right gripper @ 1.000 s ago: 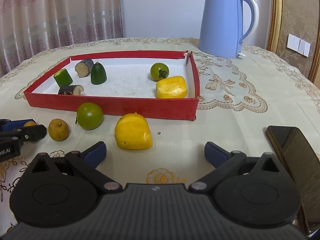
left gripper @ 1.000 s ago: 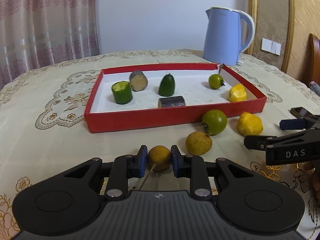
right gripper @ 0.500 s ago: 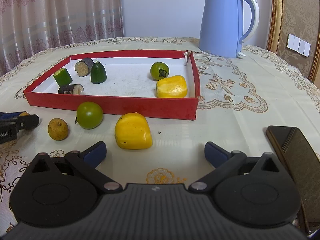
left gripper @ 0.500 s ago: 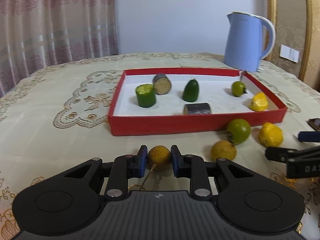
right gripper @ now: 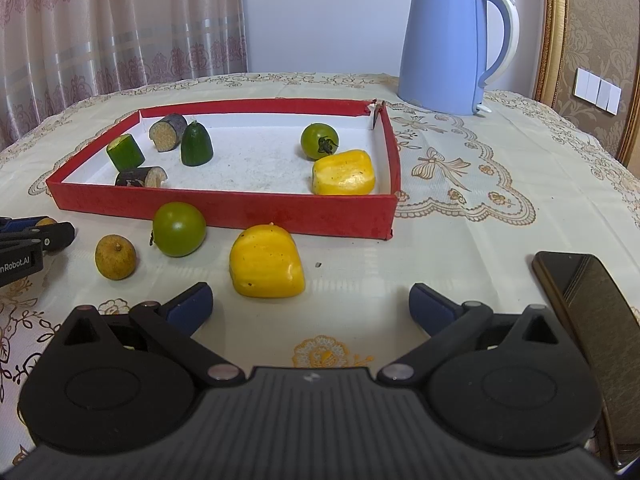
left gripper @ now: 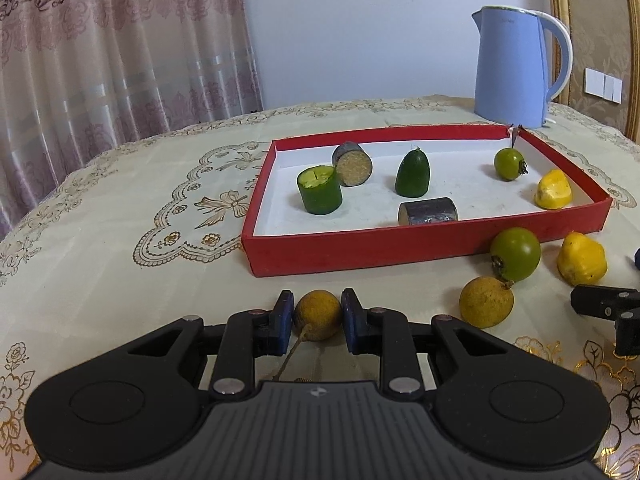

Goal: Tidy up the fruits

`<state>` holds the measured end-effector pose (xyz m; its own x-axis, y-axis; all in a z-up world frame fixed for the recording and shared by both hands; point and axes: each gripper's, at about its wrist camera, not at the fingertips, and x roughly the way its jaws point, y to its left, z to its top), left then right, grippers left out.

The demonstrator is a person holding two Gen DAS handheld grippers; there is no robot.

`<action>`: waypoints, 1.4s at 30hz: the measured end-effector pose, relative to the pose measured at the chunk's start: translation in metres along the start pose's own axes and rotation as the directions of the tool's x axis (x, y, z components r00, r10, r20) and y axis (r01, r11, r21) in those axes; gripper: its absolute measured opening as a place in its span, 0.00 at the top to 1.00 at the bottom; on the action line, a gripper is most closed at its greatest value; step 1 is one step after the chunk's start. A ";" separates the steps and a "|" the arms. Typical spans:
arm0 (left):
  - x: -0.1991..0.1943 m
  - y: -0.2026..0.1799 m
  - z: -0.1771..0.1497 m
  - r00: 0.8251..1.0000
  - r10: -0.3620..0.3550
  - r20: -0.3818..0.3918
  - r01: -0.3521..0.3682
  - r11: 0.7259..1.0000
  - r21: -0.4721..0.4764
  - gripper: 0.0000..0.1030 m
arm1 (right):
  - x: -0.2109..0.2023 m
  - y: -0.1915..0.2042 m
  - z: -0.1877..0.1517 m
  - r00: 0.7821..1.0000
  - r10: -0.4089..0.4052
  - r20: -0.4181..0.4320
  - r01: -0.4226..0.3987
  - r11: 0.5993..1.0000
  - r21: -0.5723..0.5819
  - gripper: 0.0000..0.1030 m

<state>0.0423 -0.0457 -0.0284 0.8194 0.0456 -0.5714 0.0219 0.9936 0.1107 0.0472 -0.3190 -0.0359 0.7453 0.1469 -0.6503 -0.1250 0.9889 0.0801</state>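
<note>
My left gripper (left gripper: 317, 314) is shut on a small brown longan (left gripper: 318, 313) with a stem, held just above the cloth in front of the red tray (left gripper: 360, 245). The tray holds cucumber and dark cut pieces on its left, a green tomato (left gripper: 509, 164) and a yellow piece (left gripper: 554, 191) on its right. On the cloth before the tray lie a second longan (right gripper: 115, 257), a green tomato (right gripper: 179, 229) and a yellow pepper piece (right gripper: 266, 267). My right gripper (right gripper: 310, 305) is open and empty, just behind the yellow piece.
A blue kettle (right gripper: 454, 46) stands behind the tray's right corner. A dark phone (right gripper: 592, 312) lies at the right beside my right gripper. The table has an embroidered cloth (left gripper: 120, 248); curtains hang behind on the left.
My left gripper has lifted and swung left with the longan, so the tray sits further right in its view. The right gripper has not moved.
</note>
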 end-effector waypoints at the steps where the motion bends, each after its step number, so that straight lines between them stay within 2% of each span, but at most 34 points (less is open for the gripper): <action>1: 0.000 0.000 0.000 1.000 -0.004 0.000 0.004 1.000 0.003 0.77 | 0.000 0.000 0.000 1.000 0.000 0.000 0.000 1.000 0.000 0.00; 5: -0.006 0.005 -0.004 0.999 -0.033 -0.001 0.033 0.999 0.024 0.75 | 0.000 0.000 0.000 1.000 0.000 0.000 0.000 1.000 0.000 0.00; 8: -0.009 0.010 -0.007 0.999 -0.043 0.001 0.043 0.999 0.027 0.65 | 0.000 0.000 0.000 1.000 0.000 0.000 0.000 1.000 0.000 0.00; 10: -0.011 0.014 -0.008 0.999 -0.037 0.003 0.037 0.999 0.018 0.37 | 0.000 0.000 0.000 1.000 0.000 0.000 0.000 1.000 0.000 0.00; 11: -0.011 0.017 -0.007 0.999 -0.048 0.006 0.048 0.999 0.008 0.33 | 0.000 0.000 0.000 1.000 0.000 0.000 0.000 1.000 0.000 0.00; 13: -0.013 0.021 -0.007 0.996 -0.087 0.007 0.087 0.996 -0.008 0.33 | 0.000 0.000 0.000 1.000 0.000 0.000 0.000 1.000 0.000 0.00; 16: -0.012 0.017 -0.007 0.997 -0.078 0.009 0.078 0.997 0.007 0.33 | 0.000 0.000 0.000 1.000 0.000 -0.001 0.000 1.000 0.000 0.00; 17: -0.012 0.016 -0.007 0.997 -0.076 0.009 0.075 0.997 0.013 0.34 | 0.000 0.001 0.000 1.000 0.000 -0.001 0.000 1.000 0.000 0.00; 19: -0.011 0.013 -0.007 0.997 -0.081 0.012 0.081 0.996 0.028 0.44 | 0.000 0.000 0.000 1.000 0.000 -0.001 0.000 1.000 0.000 0.00; 21: -0.011 0.010 -0.006 0.997 -0.080 0.018 0.080 0.996 0.037 0.49 | 0.000 0.000 0.000 1.000 0.000 -0.001 0.000 1.000 0.000 0.00; 23: -0.010 0.010 -0.005 0.997 -0.080 0.017 0.079 0.996 0.042 0.59 | 0.000 0.000 0.000 1.000 0.000 -0.001 0.000 1.000 0.000 0.00; 26: -0.009 0.012 -0.005 0.994 -0.107 0.004 0.107 0.994 0.027 0.64 | 0.000 0.001 0.000 1.000 0.000 -0.001 0.000 1.000 0.000 0.00; 30: -0.013 0.014 -0.006 0.991 -0.131 0.002 0.131 0.991 0.016 0.84 | 0.000 0.001 0.000 1.000 0.000 -0.001 0.000 1.000 0.000 0.00; 42: -0.020 0.021 -0.006 0.990 -0.140 0.027 0.141 0.990 -0.027 0.93 | 0.000 0.000 0.000 1.000 -0.001 -0.001 0.001 1.000 0.000 0.00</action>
<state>0.0225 -0.0253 -0.0198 0.8235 -0.0967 -0.5590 0.1214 0.9926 0.0071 0.0477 -0.3185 -0.0360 0.7445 0.1462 -0.6514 -0.1243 0.9890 0.0798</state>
